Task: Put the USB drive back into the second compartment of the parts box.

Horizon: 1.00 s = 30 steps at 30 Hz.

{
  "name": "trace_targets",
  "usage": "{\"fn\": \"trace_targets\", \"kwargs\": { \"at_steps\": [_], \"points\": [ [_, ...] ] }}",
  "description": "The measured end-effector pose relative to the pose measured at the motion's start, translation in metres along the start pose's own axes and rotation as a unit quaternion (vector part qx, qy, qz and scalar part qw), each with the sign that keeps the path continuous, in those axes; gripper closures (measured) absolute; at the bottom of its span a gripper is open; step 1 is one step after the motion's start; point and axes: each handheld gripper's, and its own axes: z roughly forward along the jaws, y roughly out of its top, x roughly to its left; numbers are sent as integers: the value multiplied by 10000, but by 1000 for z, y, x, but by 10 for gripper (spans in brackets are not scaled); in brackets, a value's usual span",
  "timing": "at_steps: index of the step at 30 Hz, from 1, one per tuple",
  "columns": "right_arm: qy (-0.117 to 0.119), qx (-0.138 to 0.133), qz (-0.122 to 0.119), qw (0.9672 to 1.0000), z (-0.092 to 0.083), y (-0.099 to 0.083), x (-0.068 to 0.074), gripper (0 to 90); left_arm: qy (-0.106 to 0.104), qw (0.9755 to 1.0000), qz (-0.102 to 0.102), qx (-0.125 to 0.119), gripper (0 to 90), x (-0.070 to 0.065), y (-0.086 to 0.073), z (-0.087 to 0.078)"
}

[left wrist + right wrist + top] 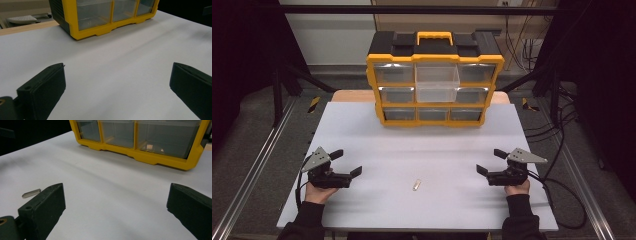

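the drawer cabinet [434, 80] stands on the bench [362, 130] at twelve o'clock, at the far edge, its drawer fronts facing the person. one upper middle drawer [437, 80] sticks out from its front. a small flat piece [417, 185] lies on the bench toward six o'clock, well apart from the cabinet. the left tongs [348, 162] sit at eight o'clock and the right tongs [489, 161] at four o'clock, the flat piece between them, near neither. both point inward, jaws spread.
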Motion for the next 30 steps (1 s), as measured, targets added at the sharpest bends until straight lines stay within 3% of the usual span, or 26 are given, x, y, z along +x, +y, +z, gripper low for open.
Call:
{"fn": "trace_targets", "kwargs": {
  "at_steps": [30],
  "points": [
    [-14, 64, -51, 10000, 0, 0, 0, 26, 53, 9999, 64, 147, 4, -17, 9, 9]
  ]
}}
